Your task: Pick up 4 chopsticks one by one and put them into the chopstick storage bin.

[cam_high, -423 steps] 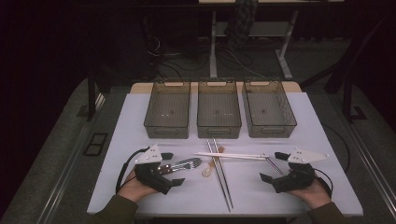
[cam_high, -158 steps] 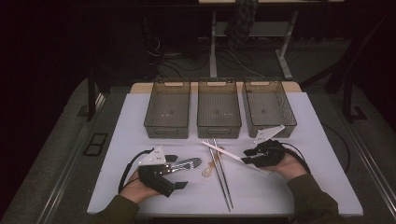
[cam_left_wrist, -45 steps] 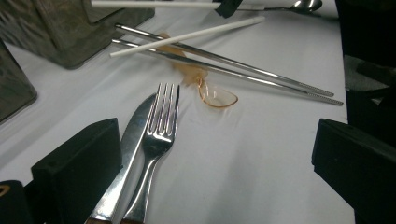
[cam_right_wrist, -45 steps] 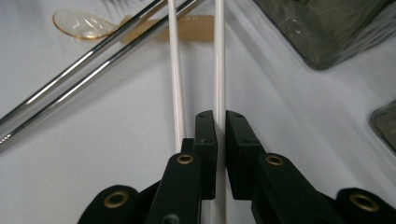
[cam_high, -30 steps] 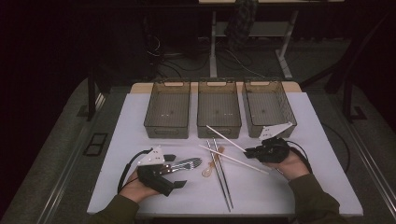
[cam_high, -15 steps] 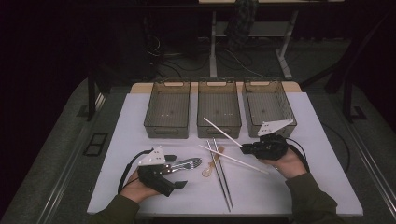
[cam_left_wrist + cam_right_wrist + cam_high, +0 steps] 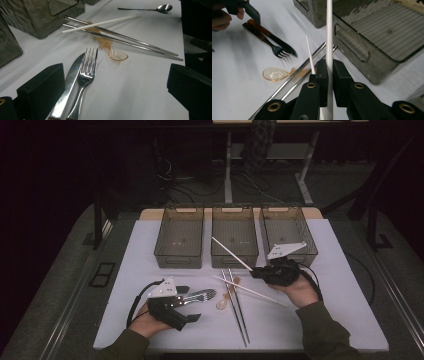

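My right gripper (image 7: pixel 255 271) (image 7: pixel 329 65) is shut on a white chopstick (image 7: pixel 230 252) (image 7: pixel 329 30). The stick is off the table and slants up-left, its far end over the front wall of the middle bin (image 7: pixel 235 257). A second white chopstick (image 7: pixel 250 290) (image 7: pixel 310 55) (image 7: pixel 100 23) lies on the table below it. My left gripper (image 7: pixel 190 304) (image 7: pixel 116 75) rests open at the lower left. A fork (image 7: pixel 86 70) (image 7: pixel 200 296) and a knife (image 7: pixel 71 75) lie between its jaws, untouched.
Three dark see-through bins stand in a row at the back: left bin (image 7: pixel 178 257), the middle one, and right bin (image 7: pixel 290 222) (image 7: pixel 384 50). Two metal chopsticks (image 7: pixel 235 307) (image 7: pixel 130 41) and an amber plastic spoon (image 7: pixel 222 303) (image 7: pixel 117 53) (image 7: pixel 275 74) lie mid-table. A metal spoon (image 7: pixel 160 8) lies farther off.
My right gripper has taken one white chopstick off the table and carried it up and left toward the middle bin. The left hand has stayed still.
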The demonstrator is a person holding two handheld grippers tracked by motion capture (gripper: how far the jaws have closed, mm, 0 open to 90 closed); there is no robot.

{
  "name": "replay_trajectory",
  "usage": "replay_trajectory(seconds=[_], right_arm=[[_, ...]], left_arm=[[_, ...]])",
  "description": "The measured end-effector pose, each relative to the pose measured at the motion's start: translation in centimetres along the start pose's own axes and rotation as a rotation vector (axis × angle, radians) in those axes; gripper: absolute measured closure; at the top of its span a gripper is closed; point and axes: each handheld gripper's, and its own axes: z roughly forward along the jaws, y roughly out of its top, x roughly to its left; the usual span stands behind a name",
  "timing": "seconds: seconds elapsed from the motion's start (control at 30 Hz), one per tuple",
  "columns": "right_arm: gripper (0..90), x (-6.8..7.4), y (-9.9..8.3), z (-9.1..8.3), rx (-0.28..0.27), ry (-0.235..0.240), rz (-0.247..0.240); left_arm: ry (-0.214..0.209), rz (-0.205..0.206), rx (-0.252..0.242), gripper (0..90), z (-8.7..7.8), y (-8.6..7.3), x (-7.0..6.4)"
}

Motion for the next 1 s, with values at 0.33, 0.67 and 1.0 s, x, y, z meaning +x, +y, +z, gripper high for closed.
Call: replay_trajectory(seconds=[0.33, 0.67, 1.0], right_arm=[[83.3, 0.5, 2.2, 1.1, -0.021, -0.011, -0.001], [83.3, 0.9, 4.1, 2.5, -0.030, -0.008, 0.011], [83.3, 0.7, 6.6, 3.3, -0.057, -0.026, 0.037]], left_arm=[[-0.002, 0.004, 0.002, 0.4, 0.0, 0.0, -0.1], [-0.006, 0.002, 0.004, 0.4, 0.0, 0.0, 0.0], [-0.011, 0.001, 0.002, 0.4, 0.1, 0.0, 0.1]])
